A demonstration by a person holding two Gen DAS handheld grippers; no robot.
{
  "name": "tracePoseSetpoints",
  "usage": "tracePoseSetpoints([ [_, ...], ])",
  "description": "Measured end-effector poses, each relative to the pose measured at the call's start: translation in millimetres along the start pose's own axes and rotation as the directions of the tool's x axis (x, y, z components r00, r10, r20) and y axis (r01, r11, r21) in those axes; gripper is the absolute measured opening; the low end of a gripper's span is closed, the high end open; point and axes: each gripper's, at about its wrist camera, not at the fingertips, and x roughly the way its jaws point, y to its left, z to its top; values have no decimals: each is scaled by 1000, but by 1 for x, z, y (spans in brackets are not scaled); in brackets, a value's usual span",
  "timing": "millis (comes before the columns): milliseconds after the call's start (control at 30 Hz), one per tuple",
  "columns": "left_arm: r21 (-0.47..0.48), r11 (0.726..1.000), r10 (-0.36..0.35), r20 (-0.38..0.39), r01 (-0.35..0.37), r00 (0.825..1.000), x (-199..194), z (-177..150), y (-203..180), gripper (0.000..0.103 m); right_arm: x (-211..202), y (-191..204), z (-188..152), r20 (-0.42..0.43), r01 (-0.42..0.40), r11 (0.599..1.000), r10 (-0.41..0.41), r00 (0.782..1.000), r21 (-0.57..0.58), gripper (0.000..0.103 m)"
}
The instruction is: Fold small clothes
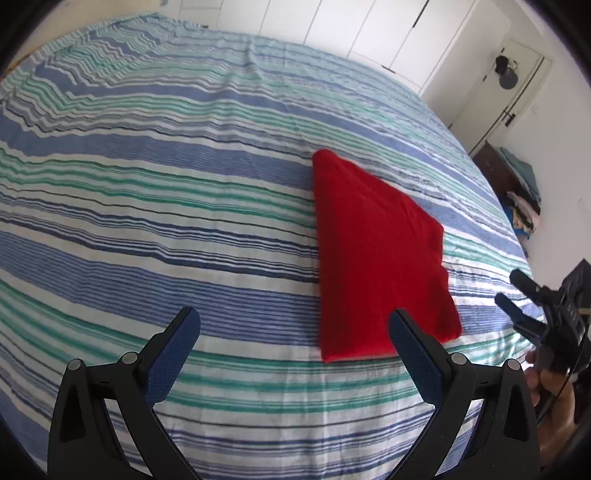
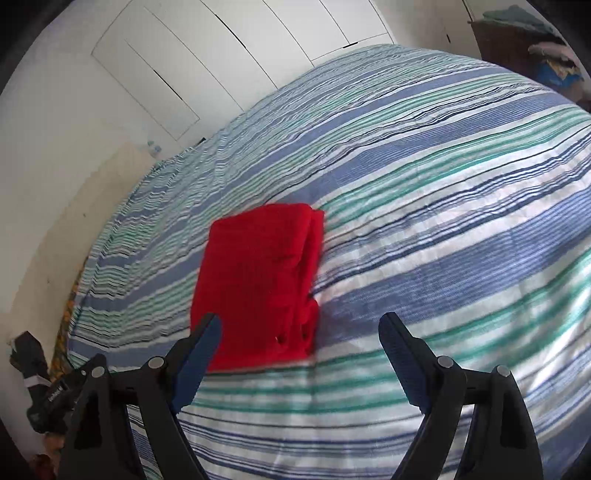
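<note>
A red garment (image 1: 373,258) lies folded into a flat rectangle on the striped bedspread (image 1: 166,192). In the left wrist view my left gripper (image 1: 293,321) is open and empty, held above the bed just short of the garment's near edge. My right gripper (image 1: 517,291) shows at the right edge of that view, open, in a hand. In the right wrist view the red garment (image 2: 258,284) lies ahead and to the left, its layered folded edges on the right side. My right gripper (image 2: 299,328) is open and empty above its near end.
The bed (image 2: 443,192) fills both views. White wardrobe doors (image 1: 351,26) stand behind it. A dark stand with piled clothes (image 1: 521,192) is at the far right by a door. A dark object (image 2: 29,354) lies on the floor left of the bed.
</note>
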Motion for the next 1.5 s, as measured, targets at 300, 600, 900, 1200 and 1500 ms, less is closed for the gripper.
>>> tracePoseSetpoints([
  [300,71,997,20,-130,-10,991,89,-4,-11,101,150,-27,54,-171,-66,989,88,981,130,86],
  [600,59,991,-110,-188,123,976,94,-4,-28,14,216,22,58,-329,-120,992,103,939,-33,26],
  [900,132,982,-136,19,133,990,-19,19,-25,12,147,106,81,-109,-205,946,182,977,-252,22],
  [1200,181,930,318,35,-319,947,7,2,0,67,156,93,89,-28,119,969,-128,991,-216,70],
  [1500,224,850,430,229,-477,873,-86,-65,-18,101,43,96,8,67,348,836,-354,933,-424,103],
])
